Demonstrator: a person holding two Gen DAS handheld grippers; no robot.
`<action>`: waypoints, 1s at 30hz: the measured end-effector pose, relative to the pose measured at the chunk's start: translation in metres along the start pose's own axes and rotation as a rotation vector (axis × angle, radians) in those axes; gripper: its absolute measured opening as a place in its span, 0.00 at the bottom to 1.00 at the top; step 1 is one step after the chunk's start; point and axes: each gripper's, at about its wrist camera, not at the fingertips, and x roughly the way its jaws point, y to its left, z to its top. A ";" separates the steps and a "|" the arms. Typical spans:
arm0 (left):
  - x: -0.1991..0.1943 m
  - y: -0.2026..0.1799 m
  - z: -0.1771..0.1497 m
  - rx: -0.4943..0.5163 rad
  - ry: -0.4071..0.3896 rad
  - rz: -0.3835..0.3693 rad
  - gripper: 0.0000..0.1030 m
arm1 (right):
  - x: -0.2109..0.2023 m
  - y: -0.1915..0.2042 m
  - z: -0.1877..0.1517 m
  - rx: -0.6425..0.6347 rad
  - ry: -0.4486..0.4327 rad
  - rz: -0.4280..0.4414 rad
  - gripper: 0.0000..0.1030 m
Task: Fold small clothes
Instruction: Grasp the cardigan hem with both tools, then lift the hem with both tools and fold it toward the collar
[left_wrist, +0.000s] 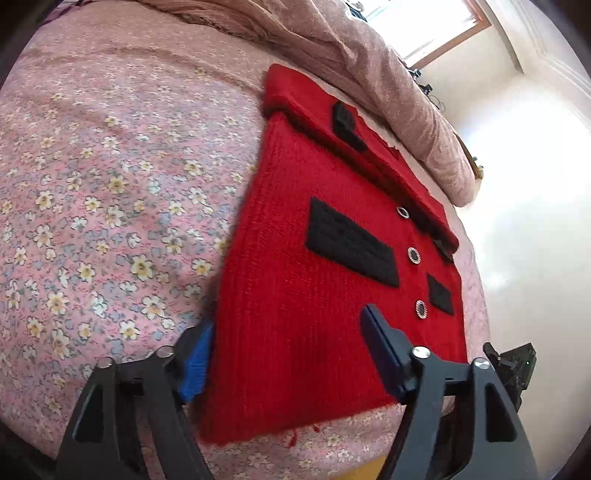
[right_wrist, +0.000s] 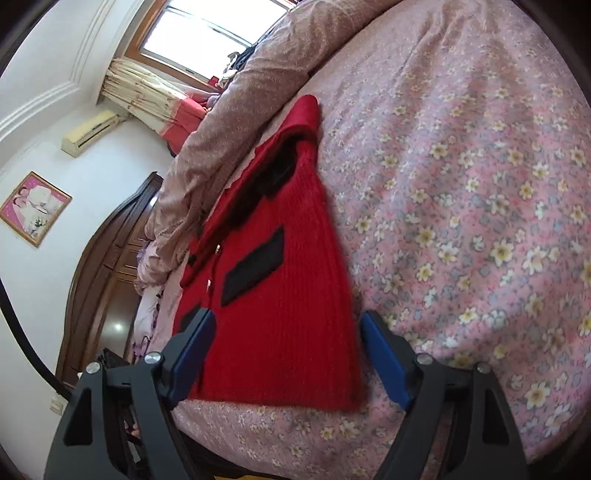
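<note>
Pink floral bedding (left_wrist: 92, 177) fills most of what you see from both wrists, a sheet dotted with small yellow and white flowers stretched over the bed, and along its far side a bunched dusty-pink quilt (left_wrist: 373, 62) runs toward a bright window (right_wrist: 199, 33). From your right wrist you also get a white wall with an air conditioner (right_wrist: 90, 133), a framed picture (right_wrist: 35, 208) and a dark wooden headboard (right_wrist: 110, 258). On the sheet, close to the near edge of the bed, lies the red knitted cardigan (left_wrist: 295, 295), spread flat with its collar end toward the quilt and its hem toward you; one sleeve is folded across the top edge. Black rectangular patches (left_wrist: 351, 243) sit on its front, and a row of round metal-rimmed buttons (left_wrist: 413, 254) runs beside them. Your left gripper (left_wrist: 284, 350) stands wide over the hem end of the cardigan: one blue pad (left_wrist: 197, 365) is at the garment's left edge against the sheet, the other hovers above the red knit near the lowest button, and neither presses the cloth. Your right gripper (right_wrist: 286, 350) is spread wide too, its blue pads (right_wrist: 384, 358) straddling the cardigan's hem corner, one at each side of the red fabric, with nothing pinched between them. A few loose red threads (left_wrist: 303, 434) trail from the hem onto the sheet.
</note>
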 end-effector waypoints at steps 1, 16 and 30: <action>-0.001 0.000 -0.003 0.001 0.005 -0.009 0.66 | 0.001 0.003 -0.003 -0.011 0.009 0.001 0.82; -0.014 0.014 -0.021 -0.156 0.028 -0.177 0.65 | 0.023 0.013 -0.010 0.026 0.067 0.039 0.57; -0.029 0.017 -0.023 -0.163 -0.013 -0.159 0.03 | 0.026 -0.002 -0.010 0.104 0.097 0.052 0.08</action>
